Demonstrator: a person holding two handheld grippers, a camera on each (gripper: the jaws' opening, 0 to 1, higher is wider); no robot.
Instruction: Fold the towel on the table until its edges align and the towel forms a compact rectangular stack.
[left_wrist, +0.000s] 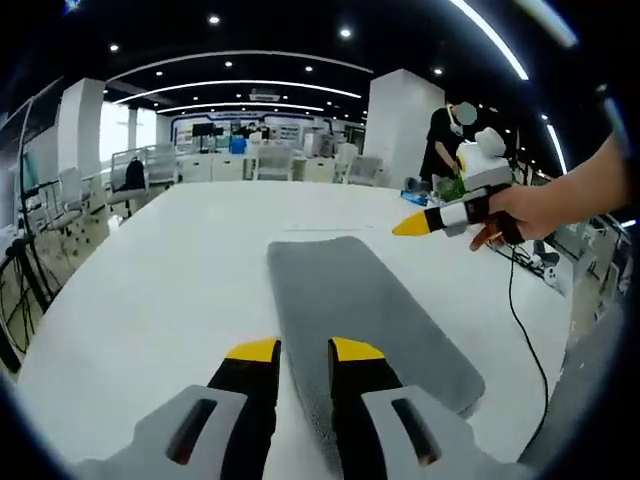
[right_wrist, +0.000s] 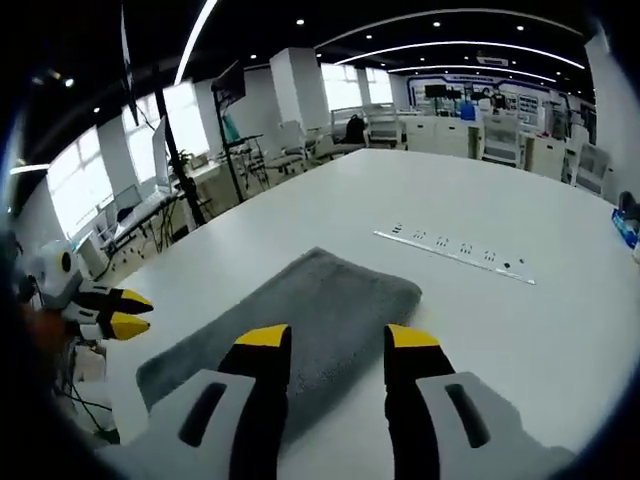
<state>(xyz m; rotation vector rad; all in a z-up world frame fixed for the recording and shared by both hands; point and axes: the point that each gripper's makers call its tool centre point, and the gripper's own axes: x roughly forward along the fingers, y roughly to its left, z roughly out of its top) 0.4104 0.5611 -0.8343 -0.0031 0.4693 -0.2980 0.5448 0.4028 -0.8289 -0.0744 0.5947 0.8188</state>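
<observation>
Grey towel (left_wrist: 365, 315) folded long on white table (left_wrist: 180, 270), near end hidden behind left gripper (left_wrist: 305, 350); both left and right gripper (right_wrist: 338, 337) jaws apart, empty.

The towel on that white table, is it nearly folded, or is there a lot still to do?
The grey towel already lies as a long narrow strip on the table, so some folding looks done. Nothing is in hand: the left gripper and right gripper hover open above it. Still left: folding the strip into a compact stack with edges aligned.
</observation>
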